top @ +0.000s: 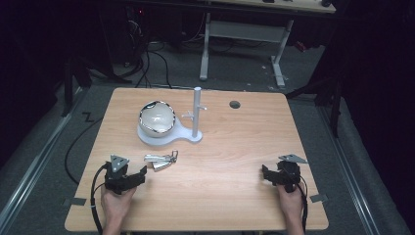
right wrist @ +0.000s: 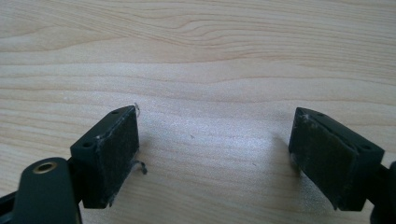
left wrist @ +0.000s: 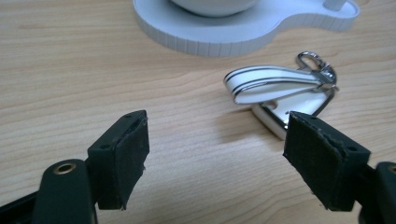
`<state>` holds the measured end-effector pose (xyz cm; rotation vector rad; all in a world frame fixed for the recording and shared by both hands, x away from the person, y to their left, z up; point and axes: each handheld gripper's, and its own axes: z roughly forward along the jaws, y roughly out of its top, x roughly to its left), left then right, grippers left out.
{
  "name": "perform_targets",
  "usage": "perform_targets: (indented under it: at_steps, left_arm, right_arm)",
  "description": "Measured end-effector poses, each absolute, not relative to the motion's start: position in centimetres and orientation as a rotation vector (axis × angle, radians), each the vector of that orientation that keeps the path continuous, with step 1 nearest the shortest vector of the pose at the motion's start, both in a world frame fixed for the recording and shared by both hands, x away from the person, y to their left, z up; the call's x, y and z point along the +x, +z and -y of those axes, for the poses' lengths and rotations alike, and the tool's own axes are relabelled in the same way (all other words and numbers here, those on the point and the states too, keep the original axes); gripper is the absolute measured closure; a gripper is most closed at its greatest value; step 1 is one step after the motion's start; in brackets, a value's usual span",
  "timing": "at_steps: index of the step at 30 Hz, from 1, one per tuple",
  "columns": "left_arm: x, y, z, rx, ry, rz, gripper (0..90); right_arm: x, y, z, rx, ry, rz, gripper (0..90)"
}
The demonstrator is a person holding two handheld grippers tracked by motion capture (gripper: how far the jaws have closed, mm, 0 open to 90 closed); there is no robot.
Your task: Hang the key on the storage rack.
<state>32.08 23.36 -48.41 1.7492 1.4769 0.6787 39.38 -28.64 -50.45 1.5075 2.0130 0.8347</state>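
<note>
A shiny metal keyring-like clip (top: 160, 159) with white loops lies on the wooden table (top: 235, 147), just in front of a white stand base (top: 169, 135). The base carries a white bowl (top: 156, 118) and an upright white post (top: 196, 111) with short pegs. My left gripper (top: 138, 176) rests low at the front left, open and holding nothing; in the left gripper view the clip (left wrist: 280, 91) lies just beyond and right of its jaws (left wrist: 217, 154). My right gripper (top: 268, 174) rests at the front right, open over bare wood (right wrist: 215, 149).
A round cable hole (top: 235, 104) sits near the table's far edge. Beyond the table stand a white desk frame (top: 244, 44) and floor cables. Hands hold both grippers at the front edge.
</note>
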Motion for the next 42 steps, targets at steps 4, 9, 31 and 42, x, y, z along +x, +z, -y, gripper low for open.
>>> perform_targets:
  at_steps: [4, 9, 31, 42]
  left_arm:
    - [32.1, -47.8, -22.9, 1.741, 0.669, -1.450, 22.3]
    - [32.5, -47.4, -22.4, 1.750, 0.669, -1.427, 22.0]
    - [36.0, -46.8, -18.3, 1.918, 0.638, -1.263, 22.4]
    - [37.7, -48.3, -18.0, 1.991, 0.586, -1.281, 24.1]
  right_arm:
    - [39.4, -50.5, 28.6, 1.507, 0.835, -2.013, 16.2]
    - [39.4, -50.5, 28.6, 1.507, 0.835, -2.013, 16.2]
    - [39.4, -50.4, 28.6, 1.510, 0.835, -2.012, 16.2]
    - [39.4, -50.4, 28.6, 1.510, 0.835, -2.012, 16.2]
